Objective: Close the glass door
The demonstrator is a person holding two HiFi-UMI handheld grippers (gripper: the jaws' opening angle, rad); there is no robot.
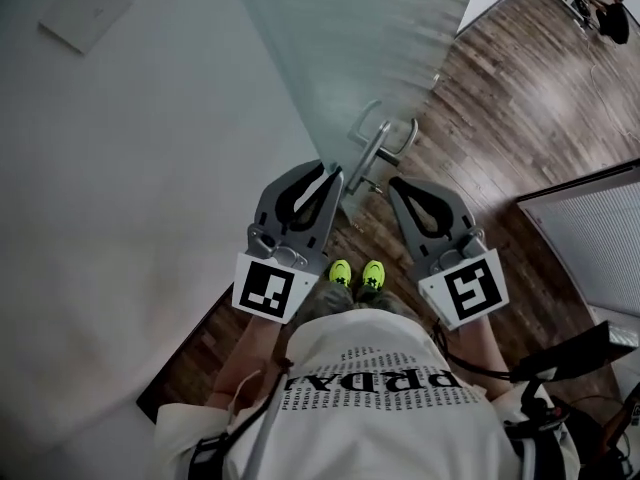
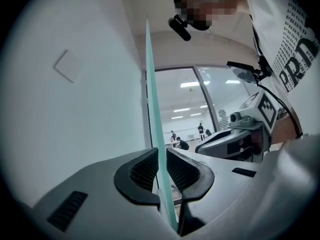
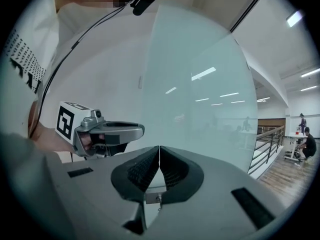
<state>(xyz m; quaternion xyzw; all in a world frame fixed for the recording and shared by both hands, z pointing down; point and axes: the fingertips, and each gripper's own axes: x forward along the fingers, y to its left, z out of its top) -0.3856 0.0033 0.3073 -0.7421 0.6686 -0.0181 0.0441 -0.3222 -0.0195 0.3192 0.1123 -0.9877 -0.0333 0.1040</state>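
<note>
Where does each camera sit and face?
Head view: on the head, steeply down on left hand-held gripper, right hand-held gripper, glass door, shoes.
Left gripper view: on the left one, along jaws clamping the door's edge; shirt right.
Right gripper view: on the right one, shut jaws facing the pane; shirt left.
Shared: each gripper view shows the other hand-held gripper.

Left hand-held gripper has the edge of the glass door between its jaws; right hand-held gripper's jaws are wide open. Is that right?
No. The right gripper view shows the right hand-held gripper with its jaws together and nothing between them, not wide open. The rest stands: the left hand-held gripper has the edge of the glass door between its jaws.
</note>
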